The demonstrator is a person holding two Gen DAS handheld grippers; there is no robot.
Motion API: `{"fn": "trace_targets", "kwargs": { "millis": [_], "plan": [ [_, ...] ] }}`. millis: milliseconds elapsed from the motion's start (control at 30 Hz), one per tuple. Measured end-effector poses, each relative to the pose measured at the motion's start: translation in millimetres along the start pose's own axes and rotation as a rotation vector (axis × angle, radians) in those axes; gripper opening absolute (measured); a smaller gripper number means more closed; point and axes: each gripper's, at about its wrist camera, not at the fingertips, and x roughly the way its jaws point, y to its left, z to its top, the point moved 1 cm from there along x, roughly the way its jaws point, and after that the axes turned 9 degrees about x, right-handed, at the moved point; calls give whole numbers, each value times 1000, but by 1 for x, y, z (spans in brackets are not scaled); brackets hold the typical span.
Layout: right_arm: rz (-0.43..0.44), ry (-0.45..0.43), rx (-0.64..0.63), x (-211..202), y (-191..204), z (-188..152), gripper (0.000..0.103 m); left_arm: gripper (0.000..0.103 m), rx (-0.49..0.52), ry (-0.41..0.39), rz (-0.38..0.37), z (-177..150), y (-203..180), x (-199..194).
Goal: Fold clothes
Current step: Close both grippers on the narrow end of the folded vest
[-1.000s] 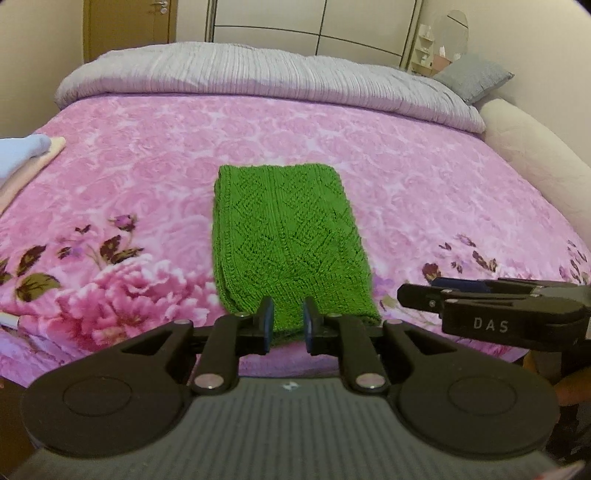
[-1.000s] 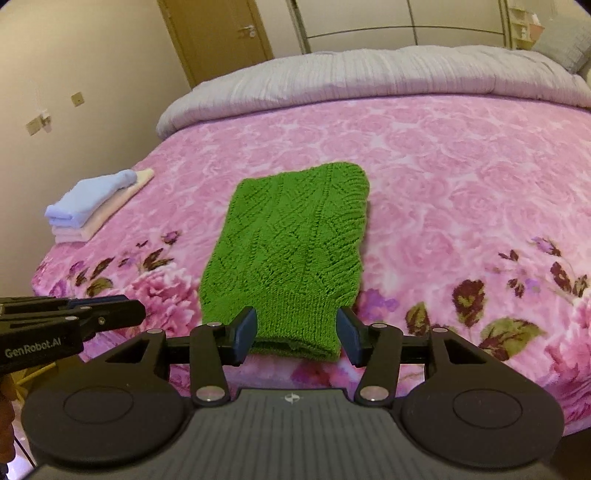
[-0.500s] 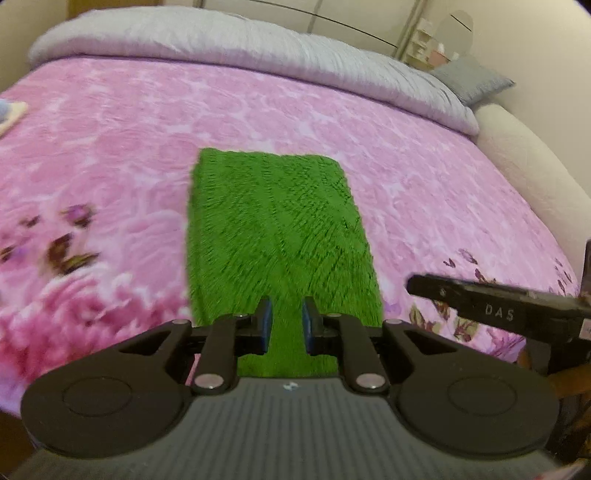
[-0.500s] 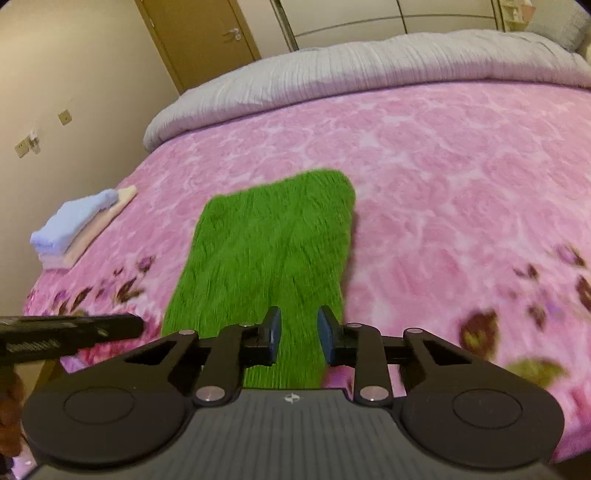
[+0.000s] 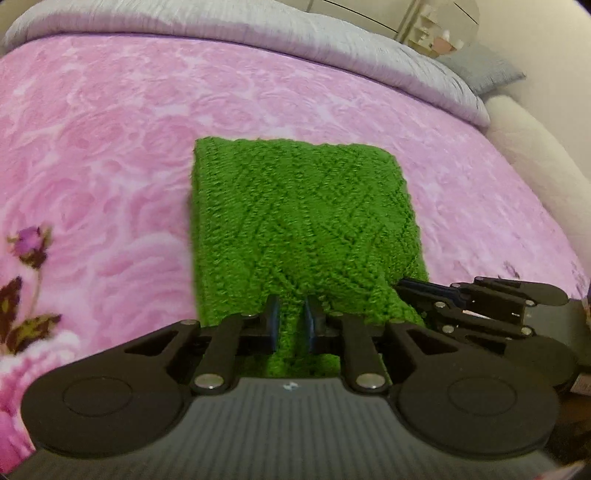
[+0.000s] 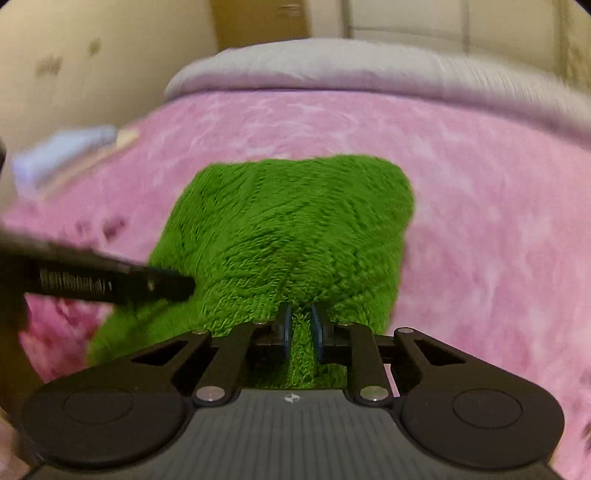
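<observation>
A folded green knit garment [image 5: 303, 206] [image 6: 295, 221] lies lengthwise on the pink floral blanket [image 5: 110, 147]. My left gripper [image 5: 291, 310] is at the left part of its near end. Its jaws stand a narrow slit apart with a strip of knit in the slit, and creases run toward it. My right gripper [image 6: 300, 317] is at the right part of the same end. Its jaws are closing, and a ridge of knit is pinched between the blue pads. Each gripper shows in the other's view: the right gripper [image 5: 402, 286] and the left gripper [image 6: 184, 284], both on the knit.
A grey quilt [image 5: 258, 33] lies across the far end of the bed, with a grey pillow [image 5: 487, 70] at the far right. A cream padded edge [image 5: 535, 166] runs along the right side. A folded pale stack [image 6: 66, 151] sits at the bed's left edge.
Both grippers have moved forward and down onto the near end of the green knit. The right jaws went from wide apart to nearly together; the left jaws kept their narrow gap.
</observation>
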Motion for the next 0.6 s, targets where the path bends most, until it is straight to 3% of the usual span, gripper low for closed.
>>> {"fn": "trace_targets", "kwargs": {
  "millis": [200,300,433,600],
  "plan": [
    [149,66,201,-15,-46,29,22,8,12,-52,2,22,6,-15],
    [121,-8,226,-21,-65,50,26,9,25,-86,0,40,12,-10],
    [98,-65,243,1,-87,71,26,9,38,-91,-1,57,24,11],
    [114,-61,228,42,-94,85,26,3,40,-67,-4,63,42,41]
  ]
}}
